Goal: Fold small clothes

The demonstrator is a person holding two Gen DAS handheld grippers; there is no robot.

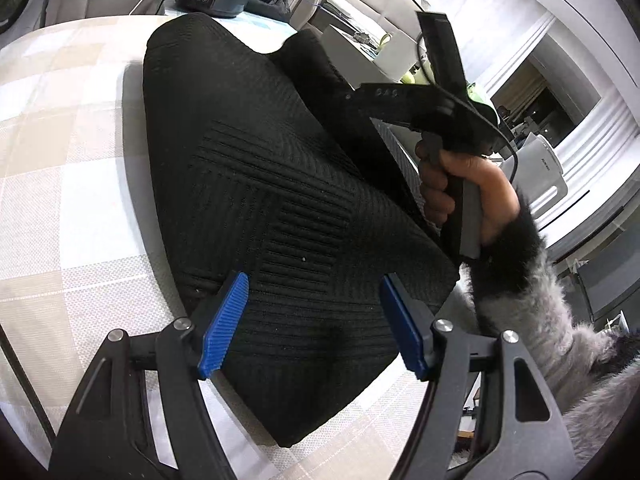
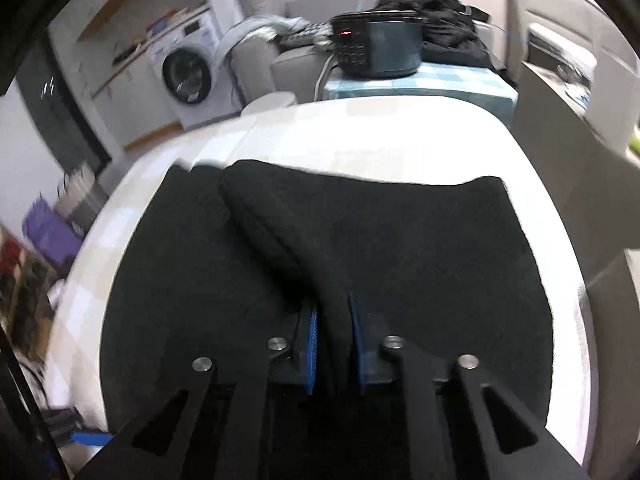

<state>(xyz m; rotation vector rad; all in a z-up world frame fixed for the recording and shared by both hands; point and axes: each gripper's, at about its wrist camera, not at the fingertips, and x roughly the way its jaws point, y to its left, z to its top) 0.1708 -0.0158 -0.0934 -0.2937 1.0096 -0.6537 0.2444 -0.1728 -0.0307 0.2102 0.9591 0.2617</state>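
Observation:
A black knitted garment lies spread on the checked tablecloth. My left gripper hovers just above its near part, blue pads wide apart and nothing between them. My right gripper is shut on a raised fold of the same black garment, cloth pinched between its blue pads. In the left wrist view the right tool shows at the garment's right side, held by a hand in a fuzzy grey sleeve. A narrow part of the garment lies flat left of the fold.
A dark cooker with a red display stands on a blue-checked stand beyond the table, dark clothes piled behind it. A washing machine is at the back left. The table's edge curves close on the right.

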